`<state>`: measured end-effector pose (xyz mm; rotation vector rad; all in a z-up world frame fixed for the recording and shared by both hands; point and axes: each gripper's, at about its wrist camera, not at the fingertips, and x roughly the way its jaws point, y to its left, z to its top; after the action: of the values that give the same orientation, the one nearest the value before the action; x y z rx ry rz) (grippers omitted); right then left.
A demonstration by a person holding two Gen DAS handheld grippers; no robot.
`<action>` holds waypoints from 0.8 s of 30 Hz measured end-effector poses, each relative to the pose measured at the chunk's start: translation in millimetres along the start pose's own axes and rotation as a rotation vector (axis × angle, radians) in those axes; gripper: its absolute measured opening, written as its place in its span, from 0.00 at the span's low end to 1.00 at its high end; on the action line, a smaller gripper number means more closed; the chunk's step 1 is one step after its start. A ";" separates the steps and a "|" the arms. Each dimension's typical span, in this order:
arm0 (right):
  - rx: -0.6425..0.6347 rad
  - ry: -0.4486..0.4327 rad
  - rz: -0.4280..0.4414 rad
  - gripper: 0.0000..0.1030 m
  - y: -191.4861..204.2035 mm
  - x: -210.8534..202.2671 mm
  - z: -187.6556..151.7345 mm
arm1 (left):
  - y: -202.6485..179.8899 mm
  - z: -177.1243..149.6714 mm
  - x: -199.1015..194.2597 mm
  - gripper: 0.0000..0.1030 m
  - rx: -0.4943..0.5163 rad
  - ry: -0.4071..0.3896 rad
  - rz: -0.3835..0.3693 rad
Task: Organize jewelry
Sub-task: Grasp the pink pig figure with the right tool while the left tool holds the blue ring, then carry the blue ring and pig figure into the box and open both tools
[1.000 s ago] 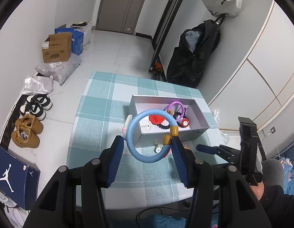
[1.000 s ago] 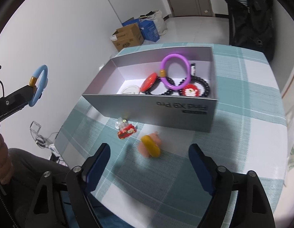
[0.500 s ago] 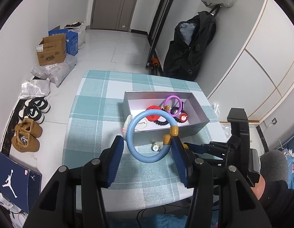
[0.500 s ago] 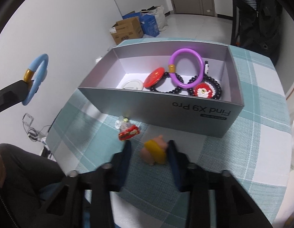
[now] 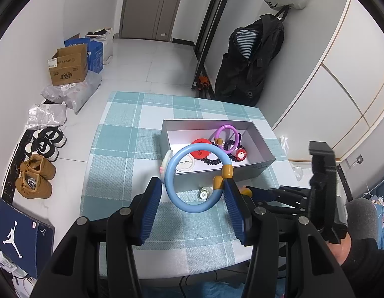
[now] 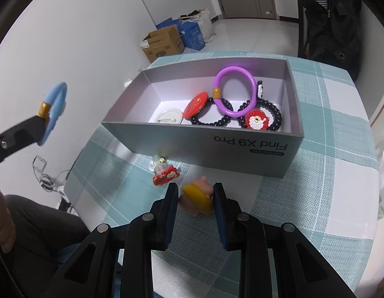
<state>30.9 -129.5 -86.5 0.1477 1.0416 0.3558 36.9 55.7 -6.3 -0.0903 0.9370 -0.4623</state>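
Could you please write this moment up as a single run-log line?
left gripper: shut on blue bangle | right gripper: jaws just closed on yellow-and-pink trinket | grey box: purple bangle, bead bracelets inside

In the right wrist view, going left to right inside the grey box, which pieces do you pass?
white round disc → red round badge → purple ring → red-and-white beaded Santa charm. The black bead bracelets overlap several of these, so I leave them out.
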 end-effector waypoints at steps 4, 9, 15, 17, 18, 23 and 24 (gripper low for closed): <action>0.018 -0.032 0.032 0.27 -0.7 -14.8 4.2 | 0.1 2.4 2.7 0.45 -0.004 -0.004 0.007; 0.013 -0.109 0.090 0.27 5.7 -42.8 10.2 | -2.4 7.6 9.4 0.45 -0.022 -0.001 0.004; 0.064 -0.210 0.151 0.27 -1.4 -67.5 28.0 | -13.0 16.2 23.7 0.45 -0.010 -0.001 0.013; 0.074 -0.223 0.155 0.27 -2.8 -67.4 34.3 | -14.9 18.6 29.2 0.45 -0.018 0.002 0.002; 0.080 -0.225 0.157 0.27 -4.8 -67.3 37.1 | -15.6 20.6 32.7 0.45 -0.021 0.007 0.002; 0.119 -0.232 0.177 0.27 -13.9 -62.8 51.9 | -16.6 29.8 47.7 0.45 -0.047 0.027 -0.002; 0.125 -0.233 0.181 0.27 -15.1 -61.9 55.6 | -16.5 31.7 50.4 0.45 -0.054 0.032 -0.008</action>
<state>54.1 -163.0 -12.4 0.3890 0.8218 0.4264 81.7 15.7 -21.0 -0.1356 0.9806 -0.4467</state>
